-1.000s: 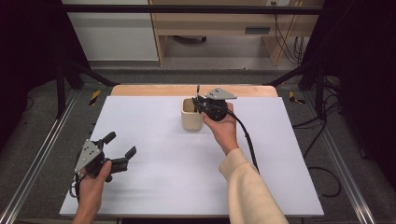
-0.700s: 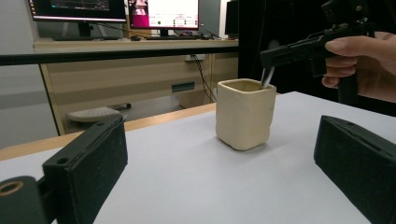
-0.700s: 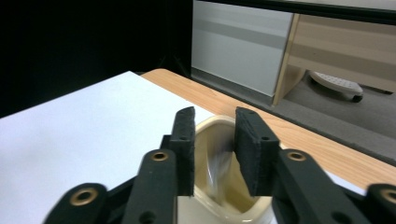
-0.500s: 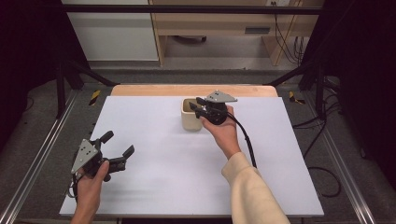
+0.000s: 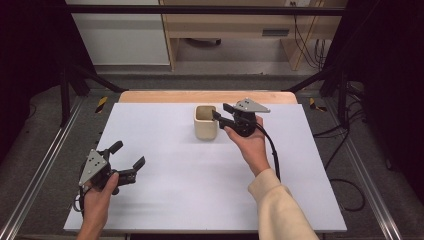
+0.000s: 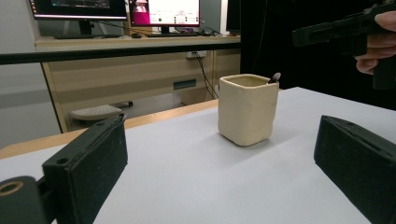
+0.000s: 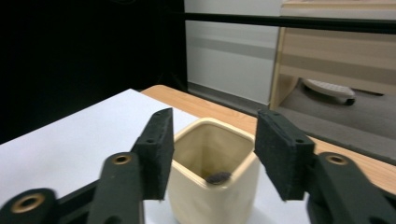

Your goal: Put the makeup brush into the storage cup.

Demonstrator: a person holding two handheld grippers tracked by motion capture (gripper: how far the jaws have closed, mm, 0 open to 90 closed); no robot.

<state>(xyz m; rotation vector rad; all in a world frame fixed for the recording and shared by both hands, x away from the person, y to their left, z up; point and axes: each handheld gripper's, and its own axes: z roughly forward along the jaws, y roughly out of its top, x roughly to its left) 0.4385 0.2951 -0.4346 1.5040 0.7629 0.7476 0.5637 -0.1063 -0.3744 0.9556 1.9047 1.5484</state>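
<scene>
Sitting upright toward the far middle of the white table top [image 5: 165,150], the cream cup [image 5: 205,122] has a squarish mouth, and a small dark item [image 7: 218,177] rests inside it w/ its tip poking just above the rim in the left gripper view; can't tell what that item is. Your right gripper [image 5: 220,112] hangs just beside the cup's rim on its right in the high view, jaws pointing at the mouth. Its jaws have just been opening and now stand about half apart, w/ nothing pinched between the pads; in the right gripper view they frame the cup's opening from above, not touching it. Your right hand [image 5: 250,142] wraps the gripper body, cream sleeve [image 5: 280,210] trailing to the near edge, cable running alongside. Your left gripper [image 5: 127,161] sits well apart from the cup, near the table's front-left corner, jaws spread wide & empty, aimed toward the cup. Beyond the table's far edge: a strip of bare wood [image 5: 205,96], then a light wooden desk [image 5: 235,30].
</scene>
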